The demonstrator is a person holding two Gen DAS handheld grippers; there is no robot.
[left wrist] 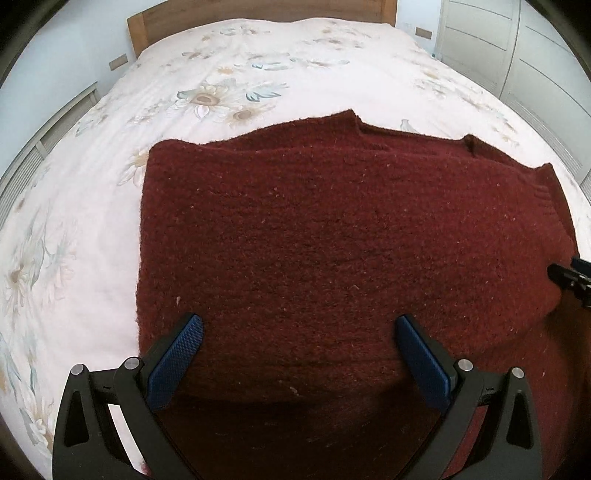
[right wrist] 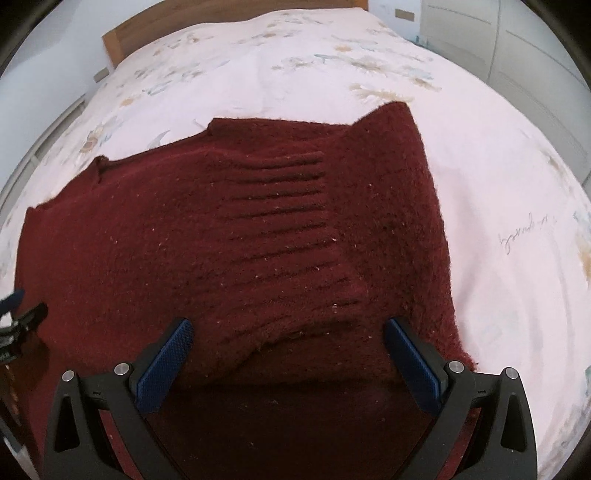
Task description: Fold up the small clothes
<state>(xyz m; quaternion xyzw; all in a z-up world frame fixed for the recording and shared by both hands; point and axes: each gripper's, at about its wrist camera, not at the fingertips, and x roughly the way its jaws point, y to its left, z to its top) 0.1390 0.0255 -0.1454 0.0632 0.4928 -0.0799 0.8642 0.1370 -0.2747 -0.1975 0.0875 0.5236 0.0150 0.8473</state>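
A bed [left wrist: 92, 221] with a pale floral cover fills the room, a wooden headboard [left wrist: 258, 14] at its far end and white cupboards [left wrist: 517, 55] to the right. On the near part of the bed lies a dark red knitted sweater [left wrist: 332, 229], spread fairly flat, its near edge lapping toward the cameras. In the right wrist view a ribbed panel [right wrist: 280, 221], probably a cuff or hem folded onto the body, lies across the middle, and a sleeve [right wrist: 399, 177] runs along the right side.

The left gripper [left wrist: 299, 354] hovers over the sweater's near left part, its fingers [left wrist: 177, 362] wide apart and holding nothing. The right gripper [right wrist: 288, 354] sits over the near right part, fingers [right wrist: 166, 365] likewise spread and empty. Whether the tips touch the knit is hard to tell from this angle.

The risks, as I judge them: the thick wool may make the fingers catch only the top layer, so the fold drags unevenly; uneven lifting by the two hands would skew the edge; and the folded-in sleeve could slip out.
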